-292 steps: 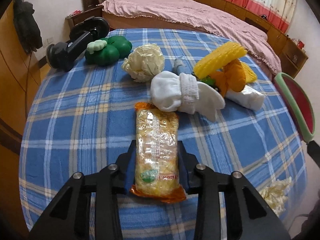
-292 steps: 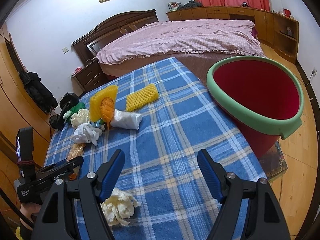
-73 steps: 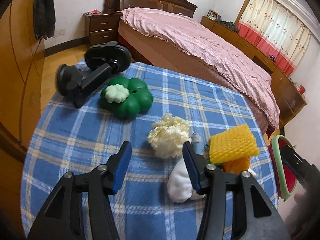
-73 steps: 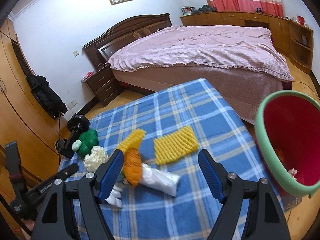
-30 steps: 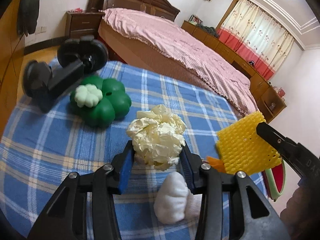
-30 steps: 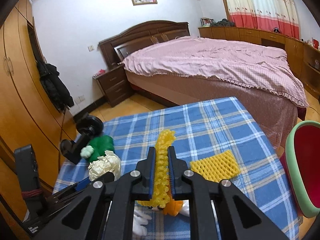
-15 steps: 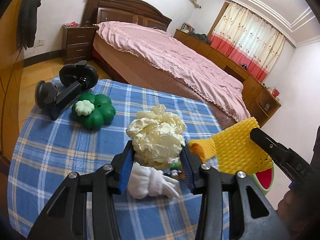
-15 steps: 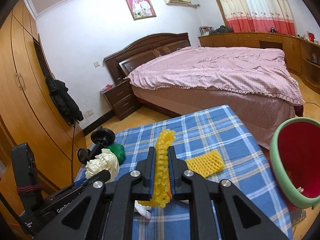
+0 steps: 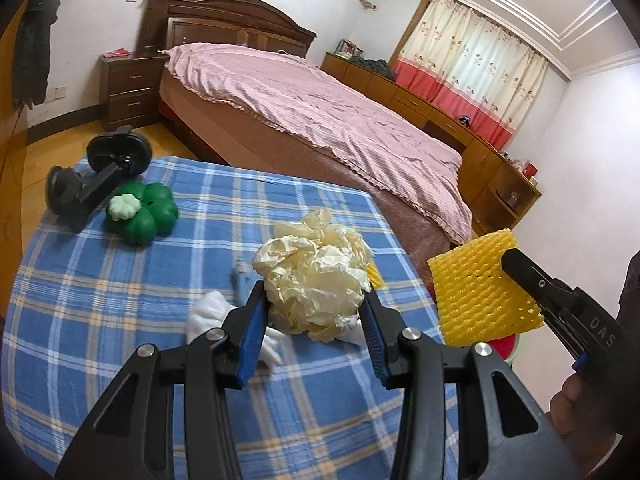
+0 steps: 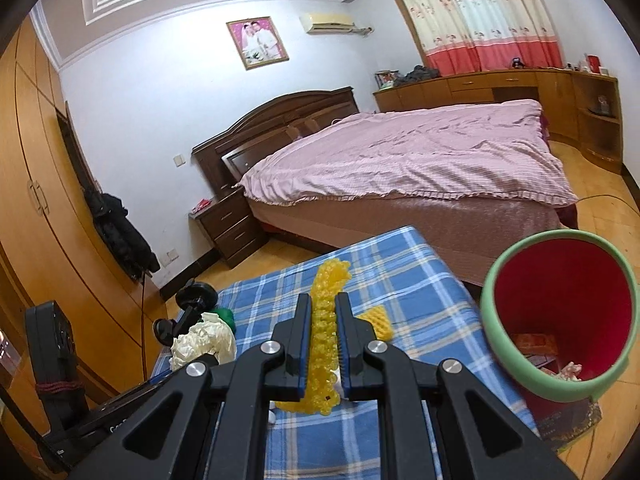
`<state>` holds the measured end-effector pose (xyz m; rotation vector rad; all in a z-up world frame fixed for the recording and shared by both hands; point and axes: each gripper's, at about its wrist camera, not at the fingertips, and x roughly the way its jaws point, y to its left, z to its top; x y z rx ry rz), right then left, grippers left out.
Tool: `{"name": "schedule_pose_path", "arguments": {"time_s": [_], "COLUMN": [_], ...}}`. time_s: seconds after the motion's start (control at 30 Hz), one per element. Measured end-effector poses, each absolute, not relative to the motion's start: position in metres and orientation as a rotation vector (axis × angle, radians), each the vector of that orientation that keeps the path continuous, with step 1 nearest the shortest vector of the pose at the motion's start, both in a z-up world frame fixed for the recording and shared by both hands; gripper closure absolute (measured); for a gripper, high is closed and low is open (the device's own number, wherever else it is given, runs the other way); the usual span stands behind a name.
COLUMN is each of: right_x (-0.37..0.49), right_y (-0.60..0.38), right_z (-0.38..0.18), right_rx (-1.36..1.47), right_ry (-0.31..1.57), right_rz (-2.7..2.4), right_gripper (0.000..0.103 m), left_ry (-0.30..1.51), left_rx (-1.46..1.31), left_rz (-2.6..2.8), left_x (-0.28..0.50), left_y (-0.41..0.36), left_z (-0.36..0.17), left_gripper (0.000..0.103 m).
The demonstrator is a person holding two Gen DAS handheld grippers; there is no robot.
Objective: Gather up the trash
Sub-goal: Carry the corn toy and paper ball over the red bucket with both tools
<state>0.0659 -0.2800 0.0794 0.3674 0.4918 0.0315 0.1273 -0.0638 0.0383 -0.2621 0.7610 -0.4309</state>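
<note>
A bed with a pink cover (image 9: 320, 112) stands behind the table with a blue checked cloth (image 9: 120, 320). On the cloth lie a green clover-shaped toy (image 9: 142, 212), a black suction mount (image 9: 96, 172) just beside it, and a white sock (image 9: 208, 316). A framed photo (image 10: 257, 42) hangs on the wall

A crumpled cream paper ball (image 9: 316, 280) sits clamped above the blue plaid table (image 9: 120, 300), a yellow foam net (image 10: 326, 344) hangs pinched upright, and a green-rimmed red bin (image 10: 560, 316) stands beside the table.
</note>
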Motion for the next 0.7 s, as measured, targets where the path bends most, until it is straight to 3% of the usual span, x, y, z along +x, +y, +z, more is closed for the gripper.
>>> {"name": "schedule_pose_path", "arguments": {"time_s": [0.7], "right_x": [0.020], "right_y": [-0.371], "right_z": [0.075], "right_rx": [0.483], "right_ry": [0.434], "right_rz": [-0.083], "right_gripper": [0.090], "left_ry": [0.788], "left_rx": [-0.191], "left_rz": [-0.528], "left_x": [0.105], "left_y": [-0.147], "left_z": [0.052], "left_gripper": [0.058]}}
